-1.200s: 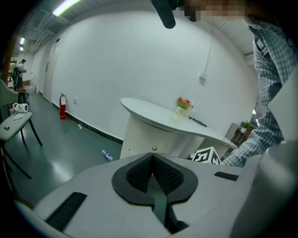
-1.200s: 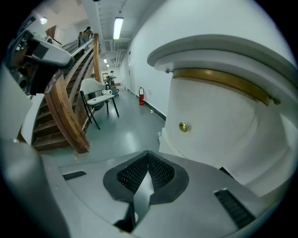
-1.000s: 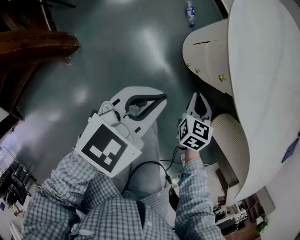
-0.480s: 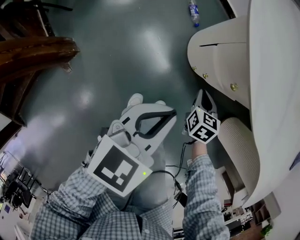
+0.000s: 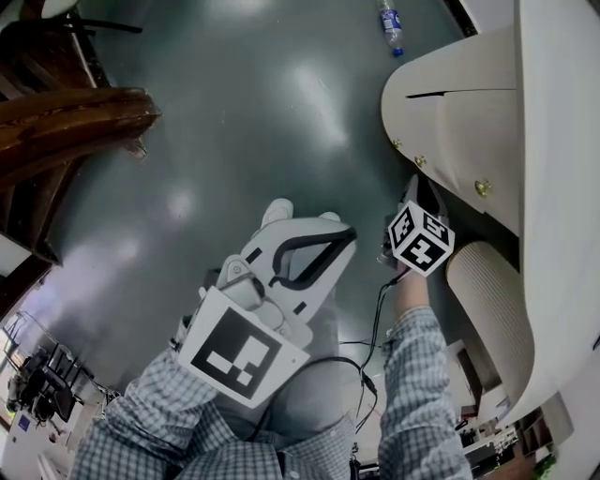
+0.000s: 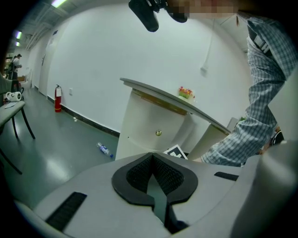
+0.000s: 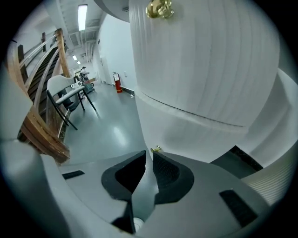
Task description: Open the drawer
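The cream curved cabinet (image 5: 459,122) stands at the right, with small brass knobs (image 5: 419,161) down its drawer fronts. My right gripper (image 5: 415,190) is held close to that front. In the right gripper view its jaws (image 7: 147,154) are open by a narrow gap with nothing between them, and a brass knob (image 7: 156,149) shows just past the right jaw's tip. A larger knob (image 7: 159,8) is high above on the ribbed drawer front (image 7: 200,60). My left gripper (image 5: 343,238) hangs back over the floor, shut and empty (image 6: 150,155), looking at the cabinet (image 6: 149,130).
A plastic water bottle (image 5: 392,26) lies on the grey floor beyond the cabinet. A dark wooden structure (image 5: 75,112) is at the far left. A ribbed cream cylinder (image 5: 487,300) sits under the cabinet top near my right arm. A chair (image 7: 65,100) stands down the hall.
My right gripper has moved forward and up toward the cabinet's knobs. The left gripper has drifted a little to the right and stayed shut.
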